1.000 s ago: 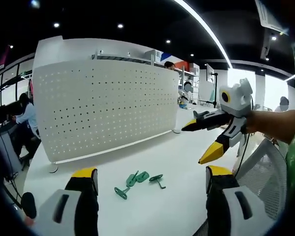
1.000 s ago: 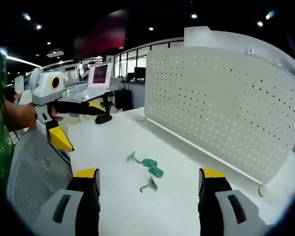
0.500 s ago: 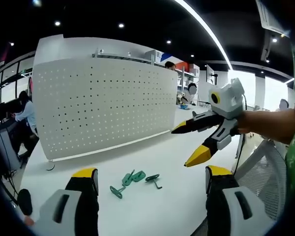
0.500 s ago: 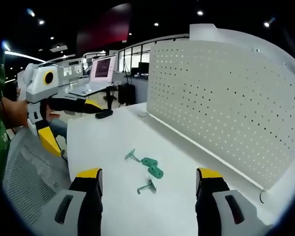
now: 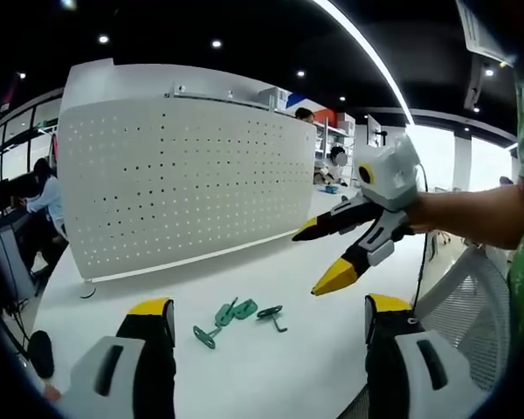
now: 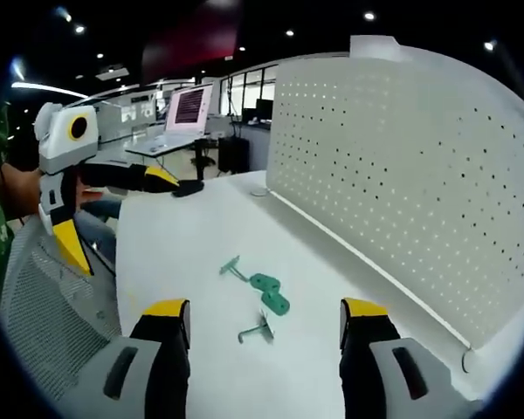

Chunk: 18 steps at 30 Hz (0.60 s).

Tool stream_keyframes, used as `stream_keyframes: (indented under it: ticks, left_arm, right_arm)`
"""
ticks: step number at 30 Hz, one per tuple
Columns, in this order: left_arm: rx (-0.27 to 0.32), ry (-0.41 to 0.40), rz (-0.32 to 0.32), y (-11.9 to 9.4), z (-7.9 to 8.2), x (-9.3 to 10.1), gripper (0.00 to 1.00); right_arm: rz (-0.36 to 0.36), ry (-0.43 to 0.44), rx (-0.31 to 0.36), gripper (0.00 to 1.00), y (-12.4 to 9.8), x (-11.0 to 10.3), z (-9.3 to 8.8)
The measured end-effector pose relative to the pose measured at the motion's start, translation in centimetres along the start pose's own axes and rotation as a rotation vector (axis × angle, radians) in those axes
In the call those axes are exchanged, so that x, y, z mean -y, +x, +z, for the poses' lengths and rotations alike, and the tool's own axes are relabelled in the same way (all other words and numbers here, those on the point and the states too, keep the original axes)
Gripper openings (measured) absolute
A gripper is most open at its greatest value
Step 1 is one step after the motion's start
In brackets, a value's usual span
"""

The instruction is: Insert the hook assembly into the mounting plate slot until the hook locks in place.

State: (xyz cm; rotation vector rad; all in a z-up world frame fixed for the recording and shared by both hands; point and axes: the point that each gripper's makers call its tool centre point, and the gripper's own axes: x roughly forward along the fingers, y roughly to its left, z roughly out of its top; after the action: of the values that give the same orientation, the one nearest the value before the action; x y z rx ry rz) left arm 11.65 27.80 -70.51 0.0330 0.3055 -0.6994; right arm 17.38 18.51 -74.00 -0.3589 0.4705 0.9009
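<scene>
- In the left gripper view, the left tool (image 5: 271,316) sat at the bottom of the frame with its yellow-tipped jaws spread wide and nothing between them.
- The green hook pieces (image 5: 236,314) lay on the white table (image 5: 271,384) at lower centre, between and just beyond those jaws; a third hook (image 5: 271,314) lay just beside them to the right.
- The right tool (image 5: 323,257) hung at centre right of that view, above the table, jaws parted and empty, held by a hand (image 5: 437,218).
- The white perforated mounting plate (image 5: 183,183) stood upright across the upper left.
- In the right gripper view, the right tool (image 6: 262,316) was spread and empty at the bottom; the hook pieces (image 6: 266,292) lay at centre, the plate (image 6: 419,183) filled the right.
- The left tool (image 6: 113,209) appeared at the left edge, jaws apart.
</scene>
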Motion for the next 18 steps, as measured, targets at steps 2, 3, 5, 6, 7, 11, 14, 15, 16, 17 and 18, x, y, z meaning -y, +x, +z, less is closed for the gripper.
stream_keyframes:
  ticks: [2,3,5,6,7,11,14,15,16,17,18]
  left_arm:
    - [0.0,0.002,0.002,0.0,0.0,0.0,0.92]
    - [0.002,0.001,0.002,0.0,0.0,0.0,0.92]
    - [0.001,-0.002,0.0,0.0,0.0,0.0,0.92]
    - [0.0,-0.002,0.0,0.0,0.0,0.0,0.92]
    - [0.0,-0.003,0.0,0.0,0.0,0.0,0.92]
    - [0.0,-0.001,-0.002,0.0,-0.1,0.0,0.92]
    - [0.0,-0.002,-0.005,0.1,-0.1,0.0,0.92]
    - [0.0,-0.001,-0.005,0.1,0.0,0.0,0.92]
    - [0.001,0.0,-0.005,0.1,0.0,0.0,0.91]
    - [0.001,-0.001,-0.005,0.1,0.0,0.0,0.91]
    - [-0.001,-0.003,-0.006,0.1,-0.1,0.0,0.91]
  right_arm:
    - [0.004,-0.004,-0.008,0.69,0.2,0.0,-0.1]
    - [0.006,-0.006,-0.015,0.69,0.4,0.1,-0.1]
    - [0.005,-0.014,-0.02,0.69,0.5,0.1,-0.2]
    - [0.006,-0.017,-0.024,0.69,0.6,0.1,-0.3]
    - [0.009,-0.018,-0.028,0.69,0.8,0.1,-0.3]
    - [0.022,-0.014,-0.045,0.65,1.4,0.2,-0.5]
    - [0.031,-0.023,-0.052,0.64,1.9,0.1,-0.5]
    - [0.034,-0.025,-0.057,0.63,2.1,0.1,-0.5]
    - [0.039,-0.031,-0.062,0.63,2.3,0.0,-0.5]
    - [0.039,-0.034,-0.063,0.63,2.5,0.1,-0.5]
    - [0.042,-0.039,-0.067,0.62,2.7,0.0,-0.5]
